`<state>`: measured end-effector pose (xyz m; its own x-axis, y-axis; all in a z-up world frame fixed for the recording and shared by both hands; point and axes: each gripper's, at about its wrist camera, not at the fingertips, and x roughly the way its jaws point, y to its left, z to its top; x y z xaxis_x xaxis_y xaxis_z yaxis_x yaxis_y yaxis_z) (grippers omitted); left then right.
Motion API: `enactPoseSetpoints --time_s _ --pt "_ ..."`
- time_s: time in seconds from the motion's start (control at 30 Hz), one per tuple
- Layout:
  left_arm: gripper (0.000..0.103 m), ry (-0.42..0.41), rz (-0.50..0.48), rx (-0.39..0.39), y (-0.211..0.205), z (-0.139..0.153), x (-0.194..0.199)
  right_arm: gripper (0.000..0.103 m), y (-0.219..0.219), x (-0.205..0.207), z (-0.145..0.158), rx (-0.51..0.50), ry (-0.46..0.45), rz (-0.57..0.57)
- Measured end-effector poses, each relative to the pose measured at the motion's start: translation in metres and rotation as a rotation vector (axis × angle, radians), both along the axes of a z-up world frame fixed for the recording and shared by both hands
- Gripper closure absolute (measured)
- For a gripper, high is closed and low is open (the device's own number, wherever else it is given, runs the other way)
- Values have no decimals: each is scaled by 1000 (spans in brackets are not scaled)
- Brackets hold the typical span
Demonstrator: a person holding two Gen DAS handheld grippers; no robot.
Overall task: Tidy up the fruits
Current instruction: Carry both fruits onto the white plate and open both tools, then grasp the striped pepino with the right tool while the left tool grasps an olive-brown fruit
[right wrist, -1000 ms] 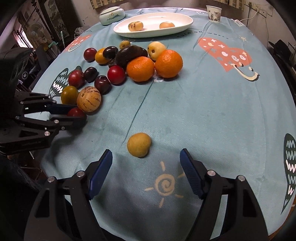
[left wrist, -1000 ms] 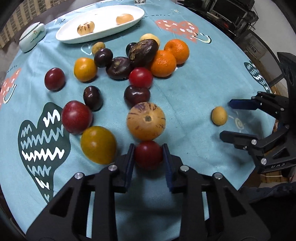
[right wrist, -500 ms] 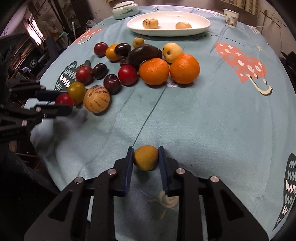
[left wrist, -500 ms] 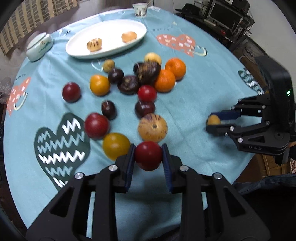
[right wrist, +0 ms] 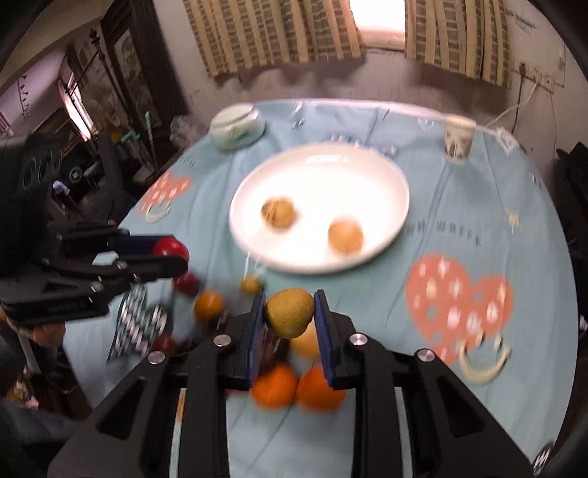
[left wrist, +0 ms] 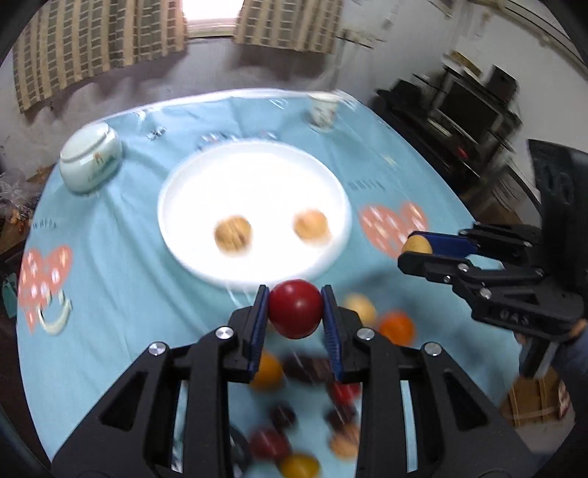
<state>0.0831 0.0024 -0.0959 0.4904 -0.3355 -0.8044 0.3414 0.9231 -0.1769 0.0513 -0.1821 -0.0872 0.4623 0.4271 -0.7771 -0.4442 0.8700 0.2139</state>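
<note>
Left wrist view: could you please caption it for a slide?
Left gripper carries a red fruit toward the white plate.

Daylight glares through the window (right wrist: 382, 22) between the curtains; the white plate (left wrist: 191, 235) is blown out. Motion blur smears the tabletop fruit; fisheye edges darken and bend.

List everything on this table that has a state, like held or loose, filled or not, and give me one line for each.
left gripper: shut on the red fruit, lifted.
right gripper: shut on the yellow fruit, lifted.
white plate: holds two small brownish fruits, much of it bare.
pile of fruit: loose on the blue tablecloth.
lidded ceramic jar: lid on.
paper cup: upright; contents cannot be seen.
</note>
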Motion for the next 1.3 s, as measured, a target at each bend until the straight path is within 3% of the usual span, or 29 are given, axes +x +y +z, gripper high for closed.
enactPoseSetpoints --time_s 0.2,0.33,0.43,0.47,0.53,0.7,0.87,1.03,1.17,1.3 --pt "74 19 97 60 -5 -22 89 76 28 95 -18 -20 16 -38" --pt "74 32 123 152 -10 -44 117 76 41 133 -44 -51 57 -43" --pt "72 48 118 182 -9 -59 127 76 51 148 -63 -133 65 -5" --pt "70 52 121 180 -6 -62 130 76 52 149 -67 -150 64 4" --pt "43 52 130 171 -2 -64 131 74 55 153 -70 -172 59 15" --pt "44 5 152 174 8 -51 121 73 44 151 -65 -170 56 -18" --pt "43 -91 140 159 21 -13 79 73 24 117 -31 -92 30 -31" --pt "34 -184 95 162 30 18 14 73 17 37 1 -39 -27 37" --pt "30 -182 46 177 38 17 -48 73 25 -39 -7 -42 -8 127" --pt "30 -103 24 172 50 -5 -100 73 40 -104 -40 -90 68 227"
